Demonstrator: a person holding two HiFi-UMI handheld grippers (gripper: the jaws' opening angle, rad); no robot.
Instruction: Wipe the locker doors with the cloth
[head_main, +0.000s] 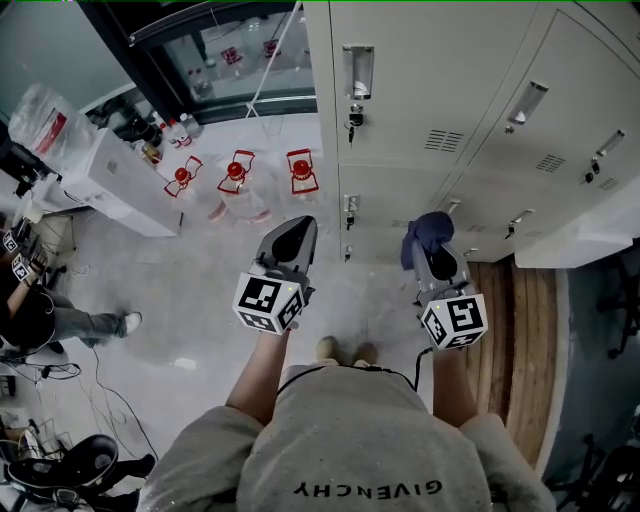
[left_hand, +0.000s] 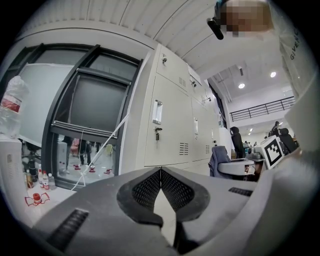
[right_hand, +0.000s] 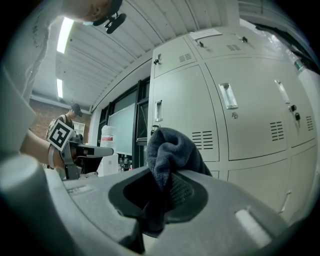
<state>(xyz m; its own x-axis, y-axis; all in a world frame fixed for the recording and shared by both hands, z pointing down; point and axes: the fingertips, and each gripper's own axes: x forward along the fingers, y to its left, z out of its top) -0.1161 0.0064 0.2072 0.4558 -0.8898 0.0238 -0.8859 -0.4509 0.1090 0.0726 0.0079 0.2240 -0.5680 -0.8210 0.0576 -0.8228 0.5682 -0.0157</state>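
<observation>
A bank of pale grey locker doors (head_main: 430, 110) fills the top right of the head view, each with a handle and vent slots. My right gripper (head_main: 432, 243) is shut on a dark blue cloth (head_main: 428, 232), held a short way in front of the lower lockers. In the right gripper view the cloth (right_hand: 170, 150) bunches up out of the jaws, with the locker doors (right_hand: 240, 110) beyond it. My left gripper (head_main: 293, 237) hangs left of the lockers, shut with nothing in it. Its jaws meet at the tips (left_hand: 160, 170) in the left gripper view, where the lockers (left_hand: 170, 125) stand ahead.
Three water jugs with red caps (head_main: 237, 172) stand on the floor by a dark glass door (head_main: 215, 50). A white box (head_main: 120, 180) sits at the left. Another person sits at the far left edge (head_main: 30, 310). A wooden platform (head_main: 515, 330) lies at the right.
</observation>
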